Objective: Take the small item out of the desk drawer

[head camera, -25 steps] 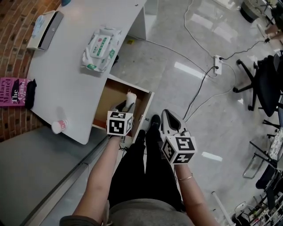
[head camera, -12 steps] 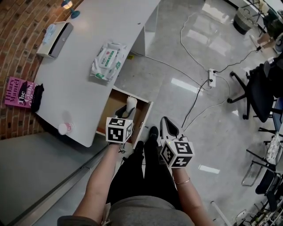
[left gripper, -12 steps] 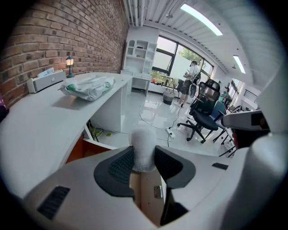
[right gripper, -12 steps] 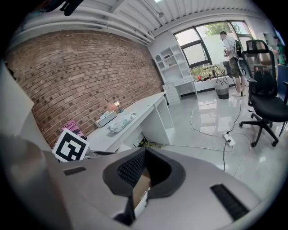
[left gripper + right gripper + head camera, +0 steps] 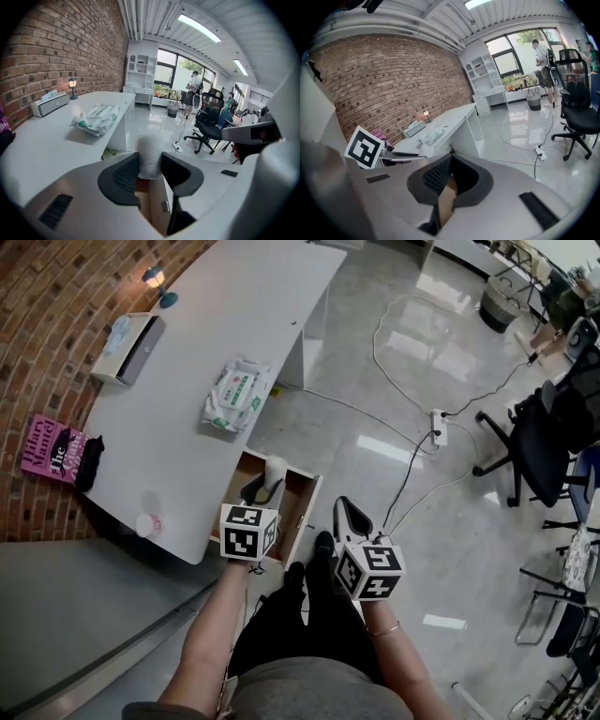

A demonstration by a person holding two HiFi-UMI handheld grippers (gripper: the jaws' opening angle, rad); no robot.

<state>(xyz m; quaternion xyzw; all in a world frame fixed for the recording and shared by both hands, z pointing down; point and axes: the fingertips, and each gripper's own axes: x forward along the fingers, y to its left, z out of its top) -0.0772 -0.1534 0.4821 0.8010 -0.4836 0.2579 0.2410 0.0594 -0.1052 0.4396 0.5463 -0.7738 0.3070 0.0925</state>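
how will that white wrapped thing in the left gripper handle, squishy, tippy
The white wrapped item looks soft-surfaced, so it probably gives slightly in the grip of the left gripper. Pinched by its sides alone, it is likely light. Being roundish and standing upright, it may tip or roll once set down.

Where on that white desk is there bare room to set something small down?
Bare: the desk between the wipes pack and the cup, and the far end beyond the pack. Crowded: the wall side, with lamp, grey box and book.
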